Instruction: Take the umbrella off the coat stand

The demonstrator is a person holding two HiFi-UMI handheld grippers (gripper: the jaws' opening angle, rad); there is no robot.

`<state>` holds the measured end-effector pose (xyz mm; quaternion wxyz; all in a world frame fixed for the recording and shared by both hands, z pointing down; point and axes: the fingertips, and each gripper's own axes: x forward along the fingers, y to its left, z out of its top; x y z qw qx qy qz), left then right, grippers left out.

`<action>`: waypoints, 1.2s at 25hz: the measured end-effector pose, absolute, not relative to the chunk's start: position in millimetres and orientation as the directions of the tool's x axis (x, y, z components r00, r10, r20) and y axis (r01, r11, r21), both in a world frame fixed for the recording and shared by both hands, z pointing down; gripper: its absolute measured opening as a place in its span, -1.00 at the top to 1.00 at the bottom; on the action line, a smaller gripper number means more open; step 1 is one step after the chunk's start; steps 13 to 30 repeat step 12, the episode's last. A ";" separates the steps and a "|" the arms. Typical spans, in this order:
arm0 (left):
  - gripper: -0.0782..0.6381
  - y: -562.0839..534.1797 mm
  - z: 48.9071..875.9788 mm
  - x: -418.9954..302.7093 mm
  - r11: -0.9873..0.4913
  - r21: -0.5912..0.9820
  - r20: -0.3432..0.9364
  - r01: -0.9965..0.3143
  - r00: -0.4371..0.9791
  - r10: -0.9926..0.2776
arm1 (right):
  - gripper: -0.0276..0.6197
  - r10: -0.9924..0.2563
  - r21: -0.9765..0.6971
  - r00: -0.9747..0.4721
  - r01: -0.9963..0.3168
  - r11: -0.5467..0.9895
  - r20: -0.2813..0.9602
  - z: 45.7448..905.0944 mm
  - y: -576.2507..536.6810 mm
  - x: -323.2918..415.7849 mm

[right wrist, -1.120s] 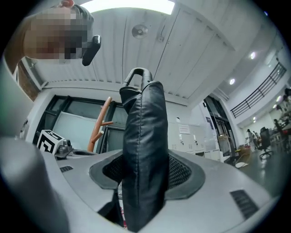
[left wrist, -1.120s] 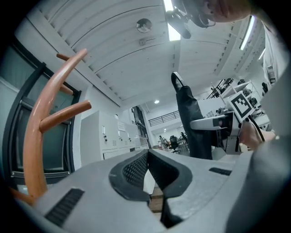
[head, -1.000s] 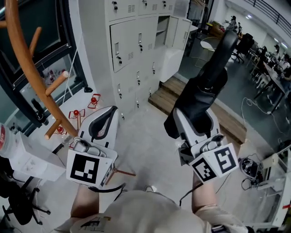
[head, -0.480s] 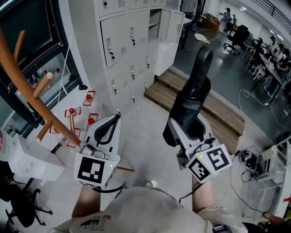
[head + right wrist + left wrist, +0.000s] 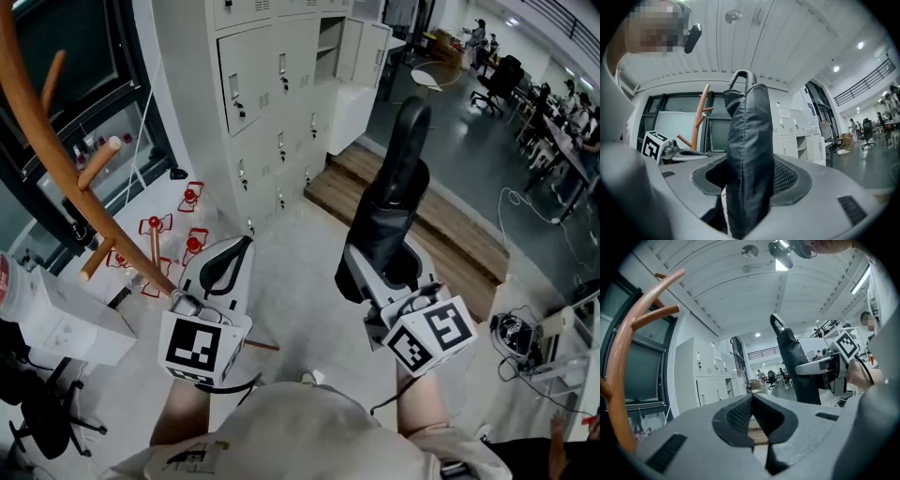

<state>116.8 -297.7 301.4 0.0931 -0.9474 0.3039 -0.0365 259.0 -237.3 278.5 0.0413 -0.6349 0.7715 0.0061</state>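
umbrella [image 5: 747, 154] | held between fingers [image 5: 790, 176] of right gripper [image 5: 750, 176] | apart from coat stand [image 5: 697, 124]

White lockers [image 5: 272, 84], wooden step [image 5: 330, 192], red floor items [image 5: 190, 196].

The left forearm [image 5: 178, 414] and right forearm [image 5: 418, 408] reach forward side by side. The left tool [image 5: 242, 246], near the stand [image 5: 56, 173], has its jaws closed together on nothing. The right tool [image 5: 386, 267], farther from the stand, is clamped on the upright umbrella [image 5: 398, 178].

No writing can be read anywhere; the small tags on the lockers [image 5: 253, 84] are too tiny.
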 end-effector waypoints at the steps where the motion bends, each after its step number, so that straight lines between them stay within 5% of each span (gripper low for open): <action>1: 0.76 -297.7 302.0 116.2 -0.796 -0.194 0.015 -0.573 0.810 -0.587 | 0.15 -0.979 -0.046 -0.191 -0.980 0.194 -0.071 278.4 -237.5 259.1; 30: 0.76 -305.1 311.3 109.3 -0.788 -0.171 0.023 -0.591 0.798 -0.603 | 0.15 -0.975 -0.066 -0.216 -0.973 0.219 -0.054 285.6 -243.1 257.2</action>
